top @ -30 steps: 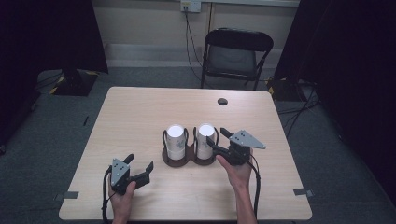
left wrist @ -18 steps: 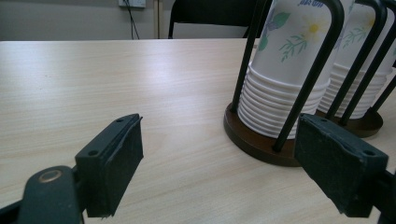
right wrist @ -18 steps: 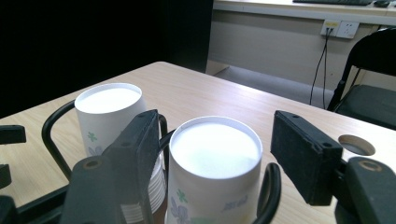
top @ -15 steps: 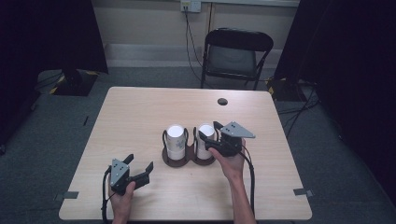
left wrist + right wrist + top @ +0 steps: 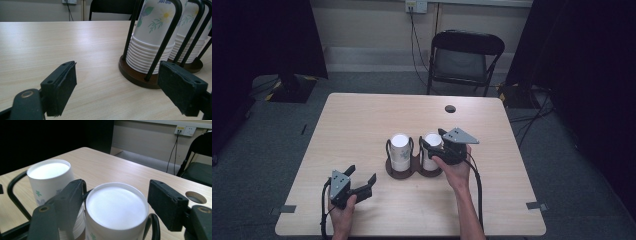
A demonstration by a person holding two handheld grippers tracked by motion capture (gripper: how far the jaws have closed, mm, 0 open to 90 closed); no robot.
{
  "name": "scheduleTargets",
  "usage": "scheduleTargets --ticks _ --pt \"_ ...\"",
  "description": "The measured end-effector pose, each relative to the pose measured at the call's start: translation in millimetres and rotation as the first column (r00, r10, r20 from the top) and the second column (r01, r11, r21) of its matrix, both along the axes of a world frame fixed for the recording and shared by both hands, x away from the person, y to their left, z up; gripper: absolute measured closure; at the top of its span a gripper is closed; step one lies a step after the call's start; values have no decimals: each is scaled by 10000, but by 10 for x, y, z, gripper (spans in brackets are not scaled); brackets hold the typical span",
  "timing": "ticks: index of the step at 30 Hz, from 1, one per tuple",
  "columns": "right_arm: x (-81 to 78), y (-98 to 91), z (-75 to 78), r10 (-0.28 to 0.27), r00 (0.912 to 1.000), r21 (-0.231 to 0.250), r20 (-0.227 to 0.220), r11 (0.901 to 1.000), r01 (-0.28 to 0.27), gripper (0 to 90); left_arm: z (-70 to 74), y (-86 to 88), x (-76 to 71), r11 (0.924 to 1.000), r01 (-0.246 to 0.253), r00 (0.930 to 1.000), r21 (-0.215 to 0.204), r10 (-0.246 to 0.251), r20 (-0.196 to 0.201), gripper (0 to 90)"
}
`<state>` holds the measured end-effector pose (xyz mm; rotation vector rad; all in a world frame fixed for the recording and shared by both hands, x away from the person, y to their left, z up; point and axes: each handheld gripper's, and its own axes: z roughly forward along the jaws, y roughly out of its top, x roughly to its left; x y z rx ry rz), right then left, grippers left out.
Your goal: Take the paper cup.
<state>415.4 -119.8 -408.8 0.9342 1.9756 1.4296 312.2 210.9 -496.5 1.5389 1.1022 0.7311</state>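
The high view looks forward and down from above my side of the table (image 5: 362, 120), far enough back to take in the chair (image 5: 464, 60) beyond it. My left gripper (image 5: 354, 186) carries a camera set low near the tabletop, looking level at the cup holder (image 5: 140, 75) from close by. My right gripper (image 5: 437, 145) carries one looking down over the right cup stack (image 5: 116, 207) from very near. All three views share the holder and its two stacks.

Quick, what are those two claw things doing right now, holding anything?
Left gripper: open, holding nothing, resting near the cup holder.
Right gripper: fingers just been opening, either side of the right cup stack, not pressing on it.
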Motion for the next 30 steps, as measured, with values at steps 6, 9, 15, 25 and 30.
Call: scheduleTargets --ticks 6,9,15,25,30 --pt "15 -2 -82 -28 9999 22 -146 10000 28 287 -1 6 -1 10000 11 10000 -38 -11 4 159" --pt "12 -12 -90 -70 9999 95 -114 9999 71 288 -1 7 -1 10000 11 10000 -36 -11 2 159" --pt "13 -32 -88 -26 9999 56 -140 10000 27 309 -1 7 -1 10000 6 10000 -48 -6 -6 159" --pt "23 2 -75 50 9996 -109 -295 9999 -53 351 -1 9 -1 10000 1 10000 -52 -1 -6 160" --pt "25 -10 -58 21 9995 -105 -306 9999 -24 356 -1 8 0 10000 64 10000 -56 -64 11 164"
